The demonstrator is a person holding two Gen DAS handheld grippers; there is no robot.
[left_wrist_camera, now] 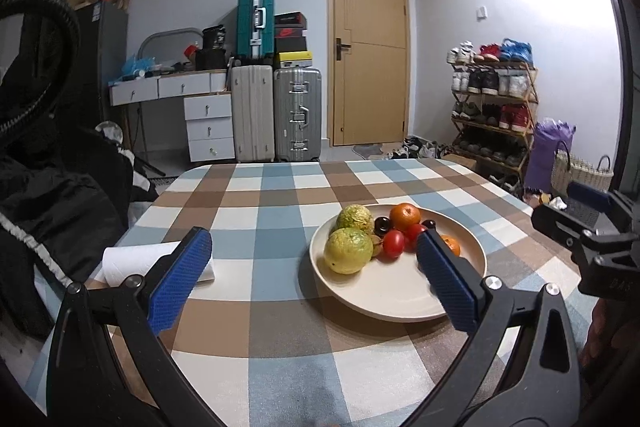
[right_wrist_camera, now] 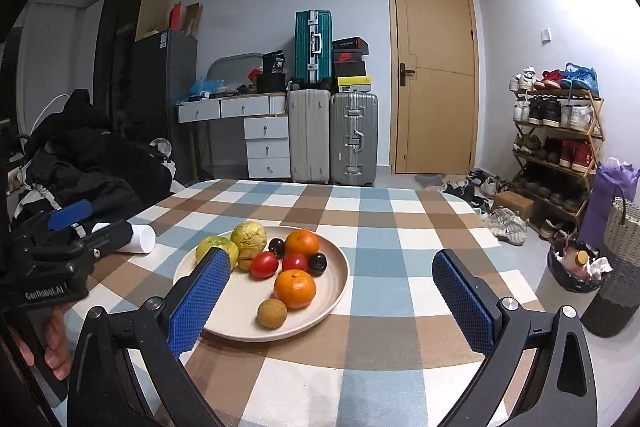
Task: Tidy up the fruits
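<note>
A cream plate (left_wrist_camera: 380, 309) (right_wrist_camera: 341, 291) sits on the checked tablecloth and carries all the fruit. On it lie two yellow-green guavas (left_wrist_camera: 347, 255) (right_wrist_camera: 249, 235), two oranges (right_wrist_camera: 295, 287) (left_wrist_camera: 405, 216), two red tomatoes (right_wrist_camera: 264, 264), dark plums (right_wrist_camera: 318, 263) and a small brown longan (right_wrist_camera: 272, 313). My left gripper (left_wrist_camera: 312, 243) is open, low over the table just left of the plate, and its right finger hides part of one orange. My right gripper (right_wrist_camera: 331, 261) is open too. It hovers over the plate's near right side with nothing between its fingers.
A white paper roll (left_wrist_camera: 140, 263) (right_wrist_camera: 140, 239) lies on the table left of the plate. Dark clothing (left_wrist_camera: 60, 207) is heaped beyond the left edge. A lined bin (right_wrist_camera: 576, 269), basket and shoe rack (right_wrist_camera: 556, 135) stand on the floor at right. A hand (right_wrist_camera: 56, 347) holds the left tool.
</note>
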